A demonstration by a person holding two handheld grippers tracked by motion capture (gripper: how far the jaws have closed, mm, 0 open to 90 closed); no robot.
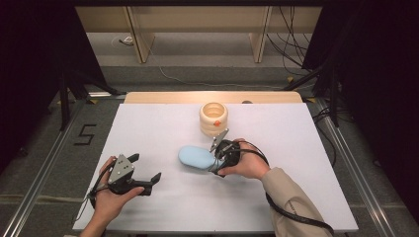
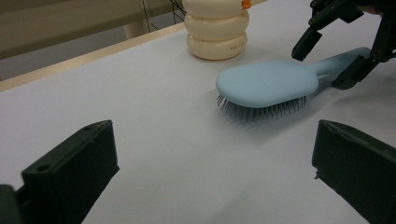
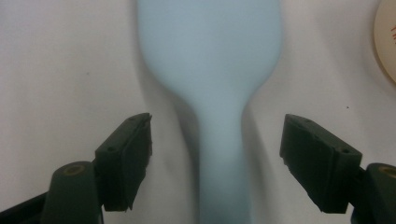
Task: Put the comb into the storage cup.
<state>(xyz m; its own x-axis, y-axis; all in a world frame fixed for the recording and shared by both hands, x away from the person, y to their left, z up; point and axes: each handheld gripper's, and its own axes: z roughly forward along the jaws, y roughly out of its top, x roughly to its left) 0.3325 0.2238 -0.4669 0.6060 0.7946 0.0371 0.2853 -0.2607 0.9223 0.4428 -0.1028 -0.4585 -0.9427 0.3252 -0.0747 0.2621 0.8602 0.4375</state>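
Observation:
A pale blue hairbrush (image 1: 195,157) lies bristles down on the white table (image 1: 148,128), its handle pointing right. My right gripper (image 1: 215,154) is open and straddles that handle. In the right gripper view the handle (image 3: 219,154) runs up between the two pads (image 3: 128,161) with a gap on each side. The left gripper view shows the brush (image 2: 266,84) and the right gripper (image 2: 327,63) at its handle end. My left gripper (image 1: 146,168) rests at the front left, open and holding nothing, aimed toward the brush.
A cream ringed pot (image 1: 213,118) with a small orange piece on its side stands just behind the brush, near the table's far edge. Beyond the table are the floor, cables and wooden legs. A cable trails from the right gripper along the sleeve.

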